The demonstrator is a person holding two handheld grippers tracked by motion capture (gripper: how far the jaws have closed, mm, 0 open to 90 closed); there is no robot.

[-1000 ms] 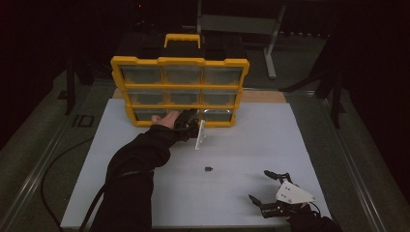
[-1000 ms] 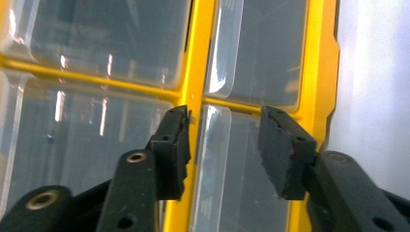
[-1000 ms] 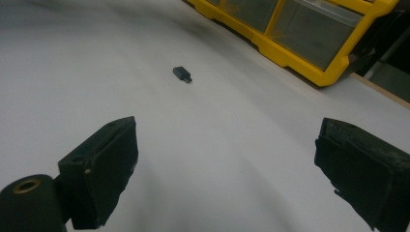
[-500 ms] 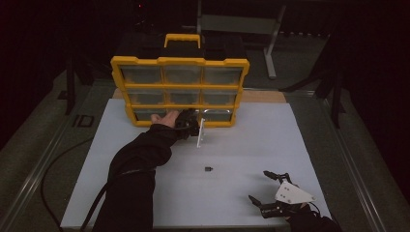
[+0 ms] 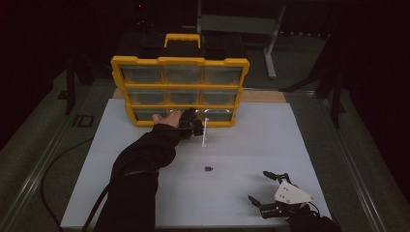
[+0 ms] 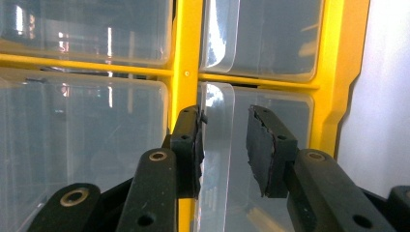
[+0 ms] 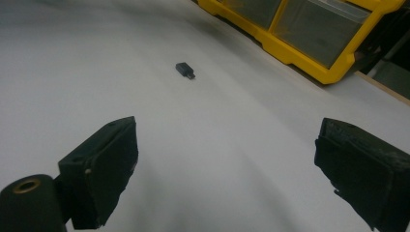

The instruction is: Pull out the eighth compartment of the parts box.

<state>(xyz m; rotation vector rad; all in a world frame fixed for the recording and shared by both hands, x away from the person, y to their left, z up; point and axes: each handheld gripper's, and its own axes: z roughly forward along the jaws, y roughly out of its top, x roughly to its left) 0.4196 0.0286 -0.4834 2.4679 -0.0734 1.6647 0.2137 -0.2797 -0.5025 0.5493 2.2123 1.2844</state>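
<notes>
A yellow organizer [image 5: 179, 62] with clear drawers stands at the far side of the white table [image 5: 270, 140]. My left gripper [image 5: 198, 126] reaches to its bottom row, where a clear drawer front [image 5: 205, 133] sticks out toward me. In the left gripper view my left gripper [image 6: 225, 116] is open, its jaws on either side of the drawer's clear handle tab [image 6: 217, 145]. The left pad touches the tab and a small gap shows at the right pad. A small black plug-like part [image 5: 208, 169] lies mid-table. My right gripper [image 5: 258, 186] hovers open near the front right, with the part [image 7: 185, 70] ahead of it.
The organizer's yellow frame [image 7: 290, 53] lies beyond the part in the right gripper view. A black cable [image 5: 53, 169] runs along the floor at the left. A metal stand [image 5: 270, 43] rises behind the table. A wooden strip [image 5: 263, 96] edges the table's far side.
The clear drawer front beside my left gripper has shifted slightly. The right gripper has not moved.
</notes>
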